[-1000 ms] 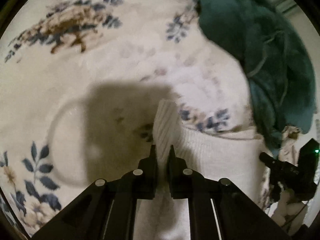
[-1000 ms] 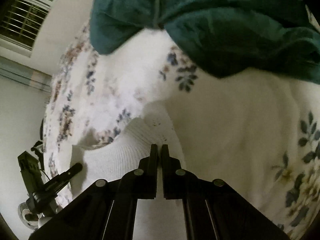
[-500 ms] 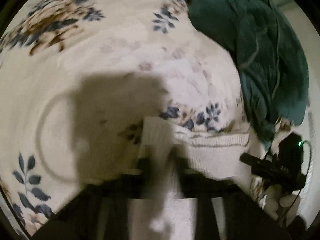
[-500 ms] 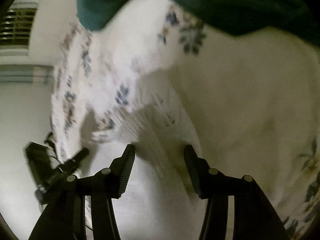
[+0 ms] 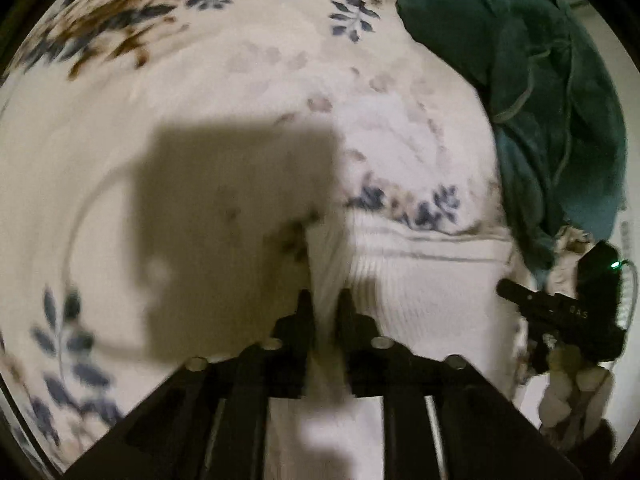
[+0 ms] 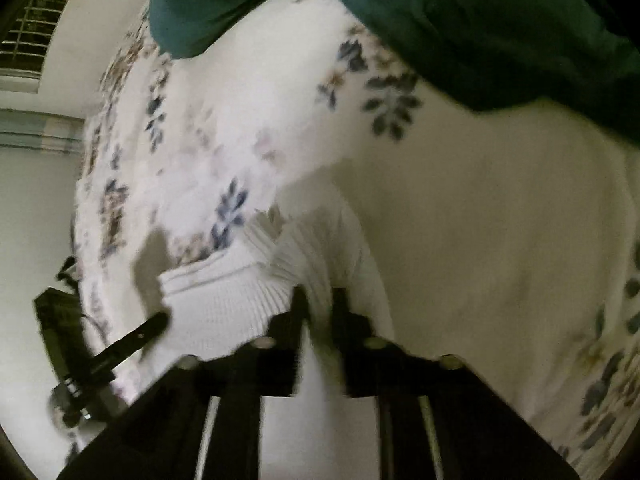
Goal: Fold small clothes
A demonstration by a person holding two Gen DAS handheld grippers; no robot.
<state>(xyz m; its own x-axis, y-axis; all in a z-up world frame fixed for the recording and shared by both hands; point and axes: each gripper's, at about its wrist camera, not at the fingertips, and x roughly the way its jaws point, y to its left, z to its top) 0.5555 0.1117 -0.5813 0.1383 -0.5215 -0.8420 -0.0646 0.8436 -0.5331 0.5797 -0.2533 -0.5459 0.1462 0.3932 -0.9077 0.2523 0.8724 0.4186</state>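
The white ribbed garment [image 5: 420, 280] lies on the floral bedspread [image 5: 200, 100], near edge of the bed, its ribbed hem stretched between the two tools. The left tongs [image 5: 325, 300] are clenched on a bunched fold at the left end of that hem; the right tongs [image 6: 320, 300] pinch the right end, fingers narrowly apart with knit between them.

What could go wrong, as I judge it: both grips sit right at the cloth's edge, so a quick pull or uneven lift could let the stretchy rib slide out of one pair, dropping that corner and skewing the fold. The pictures are blurred, so how deep each bite goes cannot be told. Pulling the two ends apart too hard would distort the knit rather than flatten it.

Around it: a heap of teal cloth [image 5: 540, 100] lies at the far right of the bed, well apart from the garment but in the way of any fold carried far. A window [image 6: 28, 48] shows at far left
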